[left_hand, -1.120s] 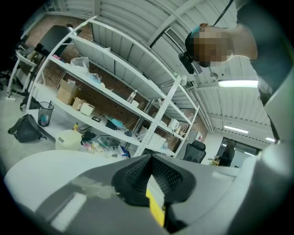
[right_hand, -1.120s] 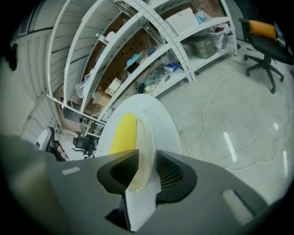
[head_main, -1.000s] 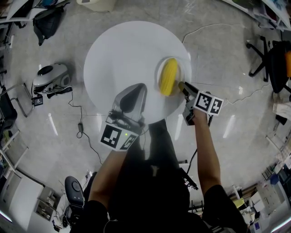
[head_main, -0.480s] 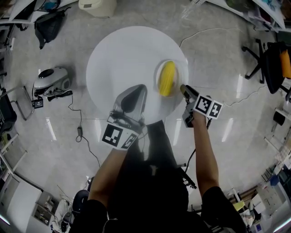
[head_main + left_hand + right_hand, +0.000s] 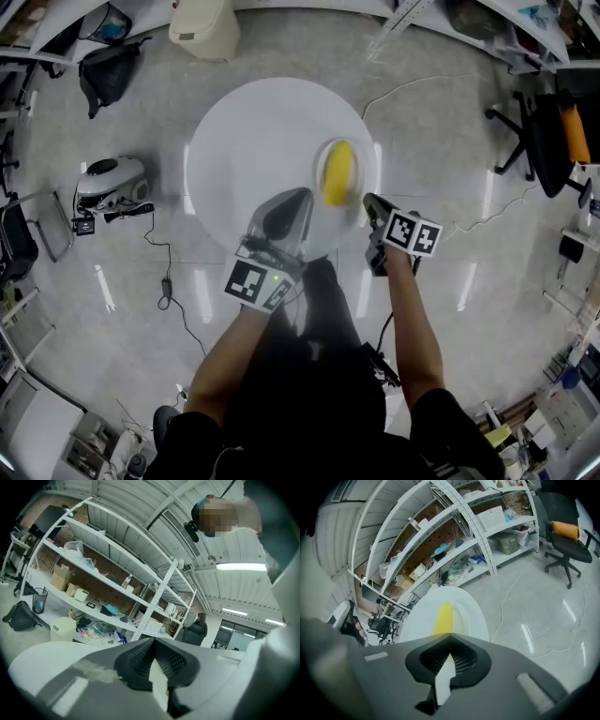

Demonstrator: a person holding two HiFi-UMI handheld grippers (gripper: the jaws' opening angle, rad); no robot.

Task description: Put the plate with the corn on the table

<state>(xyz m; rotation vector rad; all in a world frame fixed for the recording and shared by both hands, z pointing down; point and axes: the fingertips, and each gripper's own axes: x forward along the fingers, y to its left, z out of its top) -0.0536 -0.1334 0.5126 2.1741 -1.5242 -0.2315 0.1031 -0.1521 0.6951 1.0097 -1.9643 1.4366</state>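
Observation:
A white plate with a yellow corn cob lies on the right side of the round white table. My right gripper is shut and empty, its tips just off the plate's near right rim. In the right gripper view the corn and plate lie just beyond the meeting tips. My left gripper hovers over the table's near edge left of the plate, shut, with nothing in it. In the left gripper view its tips meet.
A grey floor machine and a cable lie left of the table. A cream bin and a black bag are beyond it. An office chair stands at the right. White shelving lines the wall.
My right gripper has drawn back a little from the plate's rim toward me. The plate and corn stay put on the table. The left gripper holds its place.

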